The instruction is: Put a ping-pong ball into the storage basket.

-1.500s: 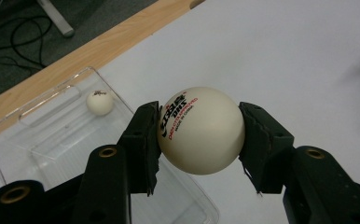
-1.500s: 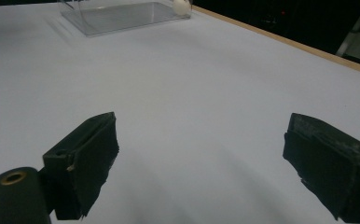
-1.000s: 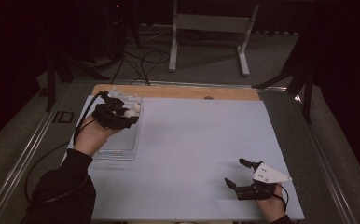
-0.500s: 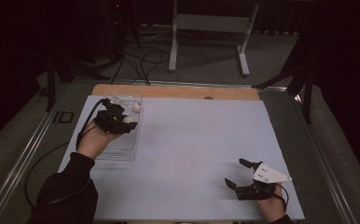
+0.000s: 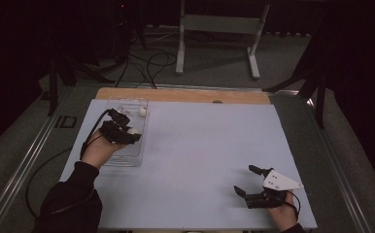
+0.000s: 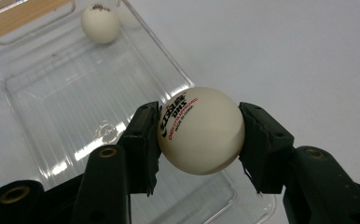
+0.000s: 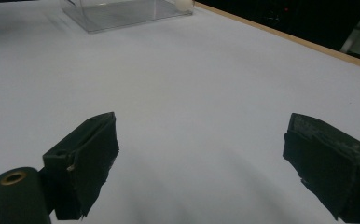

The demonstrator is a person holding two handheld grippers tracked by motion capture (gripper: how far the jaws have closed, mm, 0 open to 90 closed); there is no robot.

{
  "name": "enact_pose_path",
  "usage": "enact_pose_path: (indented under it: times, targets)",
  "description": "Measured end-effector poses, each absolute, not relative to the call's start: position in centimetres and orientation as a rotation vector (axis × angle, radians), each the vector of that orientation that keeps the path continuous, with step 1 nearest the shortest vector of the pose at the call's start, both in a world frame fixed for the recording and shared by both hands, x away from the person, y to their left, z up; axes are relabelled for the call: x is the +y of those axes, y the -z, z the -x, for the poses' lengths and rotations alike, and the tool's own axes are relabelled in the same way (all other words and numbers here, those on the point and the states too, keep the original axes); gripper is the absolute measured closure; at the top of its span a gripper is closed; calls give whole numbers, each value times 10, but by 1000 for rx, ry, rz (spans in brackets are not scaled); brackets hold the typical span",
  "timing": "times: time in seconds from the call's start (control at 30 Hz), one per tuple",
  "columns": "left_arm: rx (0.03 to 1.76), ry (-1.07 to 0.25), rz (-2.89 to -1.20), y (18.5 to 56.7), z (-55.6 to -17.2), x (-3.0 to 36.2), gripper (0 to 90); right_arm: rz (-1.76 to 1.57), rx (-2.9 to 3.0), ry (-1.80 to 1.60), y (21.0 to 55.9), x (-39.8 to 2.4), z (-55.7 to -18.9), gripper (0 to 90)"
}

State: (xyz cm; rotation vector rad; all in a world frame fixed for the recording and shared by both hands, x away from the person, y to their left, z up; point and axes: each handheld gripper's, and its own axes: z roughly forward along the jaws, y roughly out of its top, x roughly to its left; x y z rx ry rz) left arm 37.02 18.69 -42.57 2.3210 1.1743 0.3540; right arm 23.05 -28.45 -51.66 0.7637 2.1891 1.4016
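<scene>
My left gripper [image 6: 199, 135] is shut on a white ping-pong ball [image 6: 200, 129] with red and black print, held above the clear plastic tray [image 6: 52, 84]. From above, that left gripper [image 5: 129, 136] hovers over the tray [image 5: 127, 158] at the table's left. A second white ball [image 6: 100, 23] lies in the tray's far corner, seen from above as a ball [image 5: 142, 111]. Near the table's front right, my right gripper [image 5: 247, 180] stands open. Nothing lies between its jaws in the right gripper view [image 7: 201, 163].
A pale blue-white mat [image 5: 210, 145] covers the table, with a wooden strip [image 5: 185, 95] along its far edge. Metal rails run along both sides. A white stand [image 5: 219, 29] and cables lie on the floor beyond. The tray [image 7: 122, 11] sits far off in the right gripper view.
My left gripper has drawn back toward the person and lifted with a ball in it, from the tray's far end to above its middle. The right gripper has not moved.
</scene>
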Motion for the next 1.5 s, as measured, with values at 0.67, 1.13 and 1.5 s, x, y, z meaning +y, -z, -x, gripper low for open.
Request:
enact_pose_path:
  times: [0.67,1.13,1.5]
  targets:
    - [1238,-262,-2354,453,-380,193,520,-766,2192,-1398,517,-284,-231,100]
    - [1276,-233,-2406,467,-387,192,519,-766,2189,-1397,517,-285,-230,100]
    - [1289,-184,-2399,470,-389,193,517,-765,2187,-1395,517,-285,-230,100]
